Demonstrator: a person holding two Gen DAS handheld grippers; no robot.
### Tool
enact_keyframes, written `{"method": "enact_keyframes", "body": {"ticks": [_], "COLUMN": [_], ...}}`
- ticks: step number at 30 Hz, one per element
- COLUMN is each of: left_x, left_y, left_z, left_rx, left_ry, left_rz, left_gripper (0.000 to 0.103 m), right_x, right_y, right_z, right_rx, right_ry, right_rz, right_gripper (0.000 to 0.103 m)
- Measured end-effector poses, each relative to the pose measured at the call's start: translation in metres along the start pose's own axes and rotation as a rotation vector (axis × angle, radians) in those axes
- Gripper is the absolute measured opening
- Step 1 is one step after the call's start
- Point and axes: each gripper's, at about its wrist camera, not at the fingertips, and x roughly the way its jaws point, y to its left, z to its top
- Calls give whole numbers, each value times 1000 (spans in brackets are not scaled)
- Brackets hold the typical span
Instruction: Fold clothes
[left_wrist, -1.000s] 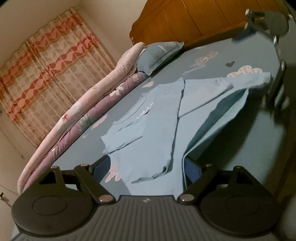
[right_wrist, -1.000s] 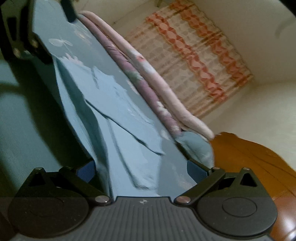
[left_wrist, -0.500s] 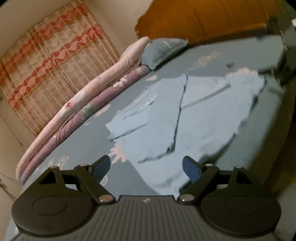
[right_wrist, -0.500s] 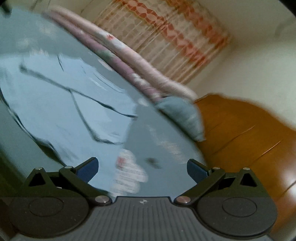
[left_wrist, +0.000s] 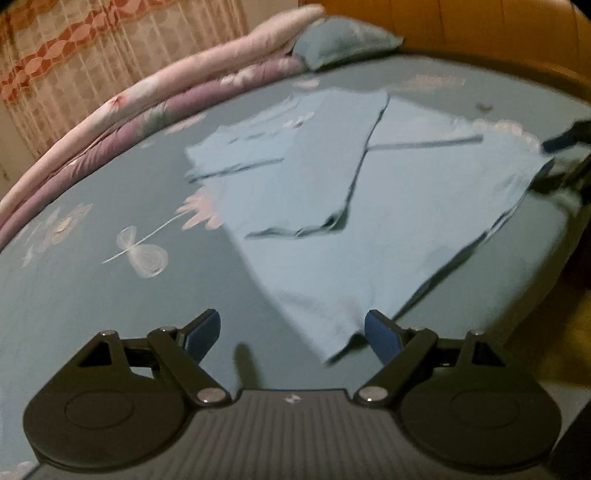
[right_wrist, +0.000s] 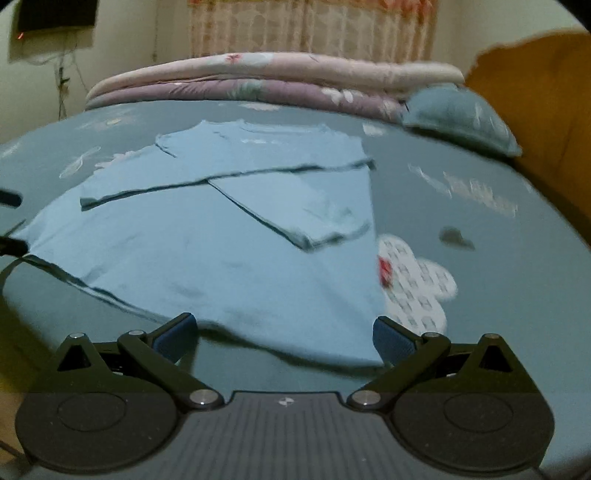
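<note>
Left wrist view: left gripper (left_wrist: 291, 332) jaws wide apart, nothing gripped; light blue shirt (left_wrist: 351, 221) lies partly folded on the bed sheet (left_wrist: 92, 295), hem corner apparently between the fingers, blurred. Right wrist view: right gripper (right_wrist: 284, 332) spread, empty, over the shirt's near hem.

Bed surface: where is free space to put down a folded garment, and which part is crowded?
Free: the sheet between the blue shirt and the wooden headboard, and the near-left sheet beside the shirt's hem in the left view. Crowded: the far edge, with rolled quilts and pillow.
</note>
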Motion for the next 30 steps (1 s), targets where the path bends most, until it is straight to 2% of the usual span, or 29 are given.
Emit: {"method": "enact_keyframes", "body": {"ticks": [1, 3, 6, 8, 9, 12, 13, 15, 20, 21, 24, 25, 30], "left_x": [-5, -12, -7, 4, 9, 18, 12, 3, -13, -13, 1, 9, 11], "left_y": [1, 0, 6, 6, 5, 9, 9, 14, 24, 21, 4, -1, -2], "left_z": [2, 11, 26, 29, 28, 11, 4, 0, 14, 19, 30, 30, 11], "left_rx": [16, 0, -154, -237, -255, -284, -267, -248, -227, -224, -192, -175, -112], "left_ry": [5, -34, -71, -48, -29, 78, 82, 119, 44, 13, -9, 8, 101], "left_rz": [12, -33, -254, -378, -386, -316, -280, -265, -258, -293, -390, -406, -341], "left_gripper": [86, 86, 86, 86, 86, 86, 86, 86, 87, 88, 89, 89, 90], "right_x": [-4, -12, -12, -4, 0, 5, 5, 7, 3, 2, 5, 6, 9], "right_y": [-5, -11, -12, -7, -3, 6, 6, 2, -5, -4, 1, 3, 5], "right_z": [2, 11, 28, 34, 34, 30, 26, 19, 16, 18, 25, 26, 20], "right_rx": [9, 47, 129, 164, 166, 129, 122, 123, 162, 171, 177, 175, 170], "right_ry": [-5, -33, -73, -71, -66, -42, -29, -1, -5, -15, -25, -22, 1], "right_rz": [6, 68, 210, 282, 296, 277, 269, 253, 263, 278, 293, 294, 289], "right_gripper": [103, 103, 103, 103, 103, 103, 103, 103, 103, 103, 103, 103, 103]}}
